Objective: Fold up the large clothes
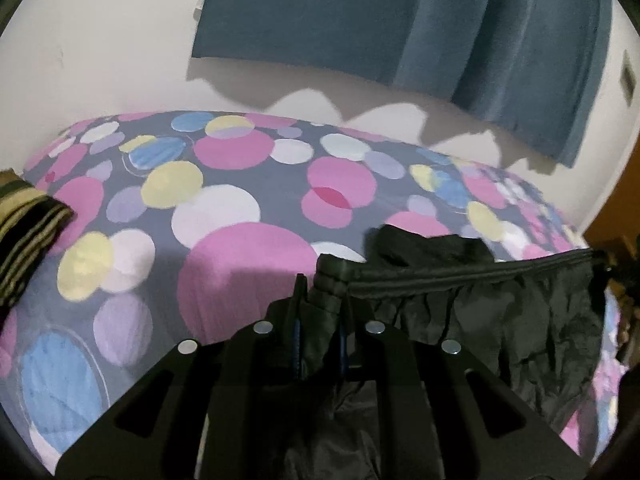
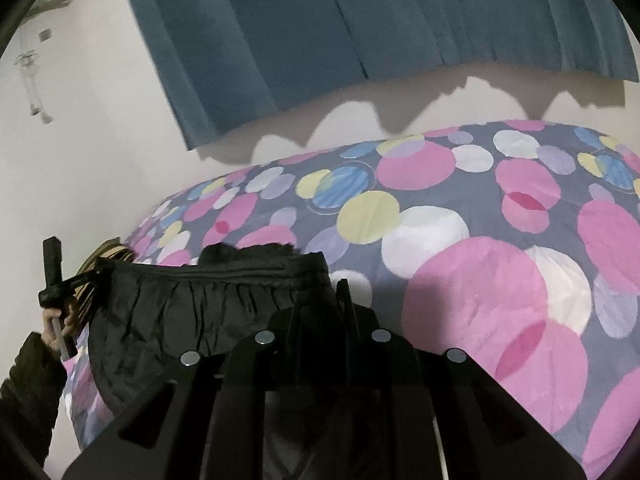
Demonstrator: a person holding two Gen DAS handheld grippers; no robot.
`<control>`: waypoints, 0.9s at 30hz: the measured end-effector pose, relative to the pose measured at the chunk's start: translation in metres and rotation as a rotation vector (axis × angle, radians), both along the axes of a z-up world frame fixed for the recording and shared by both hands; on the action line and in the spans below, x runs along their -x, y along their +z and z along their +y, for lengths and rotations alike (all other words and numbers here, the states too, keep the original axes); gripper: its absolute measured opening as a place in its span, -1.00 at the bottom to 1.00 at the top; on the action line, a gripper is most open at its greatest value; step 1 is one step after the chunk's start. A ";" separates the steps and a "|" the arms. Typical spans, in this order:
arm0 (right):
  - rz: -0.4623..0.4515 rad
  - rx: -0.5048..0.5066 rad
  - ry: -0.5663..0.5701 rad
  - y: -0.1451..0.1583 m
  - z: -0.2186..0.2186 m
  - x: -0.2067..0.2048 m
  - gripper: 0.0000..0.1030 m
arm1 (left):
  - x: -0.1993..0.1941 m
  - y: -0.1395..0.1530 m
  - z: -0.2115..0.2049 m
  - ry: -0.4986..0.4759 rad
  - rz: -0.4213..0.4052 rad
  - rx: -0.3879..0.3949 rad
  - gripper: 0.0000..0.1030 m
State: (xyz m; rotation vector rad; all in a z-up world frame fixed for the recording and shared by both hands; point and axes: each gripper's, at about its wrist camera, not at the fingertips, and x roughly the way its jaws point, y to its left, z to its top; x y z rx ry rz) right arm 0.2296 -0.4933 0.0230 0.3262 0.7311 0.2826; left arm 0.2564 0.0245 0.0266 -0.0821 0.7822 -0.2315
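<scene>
A black garment (image 1: 500, 312) with a gathered, elastic-looking band is stretched between the two grippers above a bed. In the left wrist view its corner is bunched up between the jaws of the left gripper (image 1: 320, 300), which are drawn in narrow and pinch the cloth; the band runs from there away to the right, and the crumpled fabric hangs below it. In the right wrist view the opposite corner of the garment (image 2: 192, 312) sits between the jaws of the right gripper (image 2: 320, 308), likewise drawn narrow on the cloth, with the band running off to the left. At the far left of that view the left gripper (image 2: 60, 284) shows at the other end of the band, with a hand (image 2: 60, 328) in a dark sleeve (image 2: 28, 384) beneath it. Under the garment lies the bedspread (image 1: 224, 216), grey with pink, white, yellow and blue circles. A striped cloth (image 1: 28, 232) rests at the bed's left edge. Behind the bed stand a white wall (image 1: 100, 52) and a blue curtain (image 1: 360, 20).
</scene>
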 end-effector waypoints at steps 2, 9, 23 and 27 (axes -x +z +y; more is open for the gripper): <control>0.037 0.011 -0.007 -0.011 0.001 -0.022 -0.72 | -0.016 -0.009 -0.004 0.018 0.025 -0.035 -0.77; 0.201 0.014 -0.032 -0.067 -0.001 -0.068 -0.72 | -0.057 -0.059 -0.011 0.067 0.155 -0.106 -0.77; 0.390 -0.048 -0.050 -0.127 -0.004 -0.088 -0.66 | -0.072 -0.105 -0.015 0.054 0.236 -0.130 -0.76; 0.384 -0.031 -0.070 -0.121 -0.004 -0.085 -0.43 | -0.070 -0.099 -0.016 0.061 0.231 -0.139 -0.70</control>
